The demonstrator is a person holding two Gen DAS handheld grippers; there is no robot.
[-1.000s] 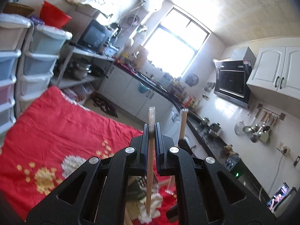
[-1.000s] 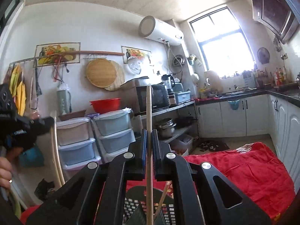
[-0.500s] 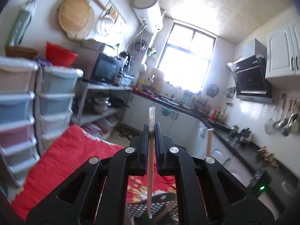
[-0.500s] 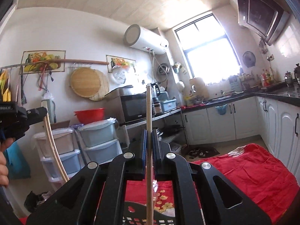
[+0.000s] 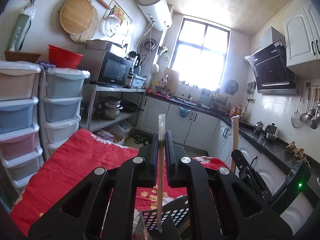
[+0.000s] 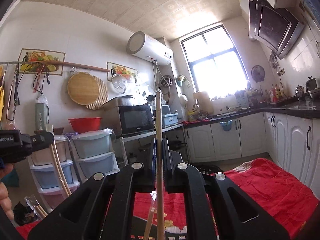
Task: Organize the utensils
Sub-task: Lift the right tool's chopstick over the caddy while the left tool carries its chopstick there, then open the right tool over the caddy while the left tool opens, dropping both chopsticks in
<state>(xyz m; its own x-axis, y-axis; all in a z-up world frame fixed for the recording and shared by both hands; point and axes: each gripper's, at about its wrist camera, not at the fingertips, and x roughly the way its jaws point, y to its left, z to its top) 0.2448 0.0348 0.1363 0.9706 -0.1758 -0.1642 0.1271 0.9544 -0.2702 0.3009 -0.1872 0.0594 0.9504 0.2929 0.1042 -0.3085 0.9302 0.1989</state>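
My left gripper [image 5: 161, 138] is shut on a pair of wrapped chopsticks [image 5: 160, 180], held upright in their clear sleeve. Their lower end hangs over a black perforated basket [image 5: 170, 218] on the red cloth [image 5: 80, 164]. My right gripper [image 6: 159, 144] is shut on another upright pair of wooden chopsticks [image 6: 159, 120]. In the left wrist view the right gripper [image 5: 235, 154] stands to the right with its chopsticks [image 5: 234, 136]. The right wrist view shows the left gripper [image 6: 47, 138] at far left with its chopsticks [image 6: 58, 170], and more chopsticks [image 6: 149, 222] leaning low down.
The table wears a red flowered cloth [image 6: 260, 190]. Stacked plastic drawers [image 5: 60, 100] and a shelf with a microwave [image 5: 112, 70] stand at left. White cabinets [image 5: 200, 128] and a dark counter [image 5: 270, 140] run along the back and right. A hand [image 6: 5, 200] shows at the edge.
The left wrist view has rolled upright and sunk a little, so the basket now shows below its chopsticks. The right wrist view has tilted up toward the ceiling. Both grips stay as before.
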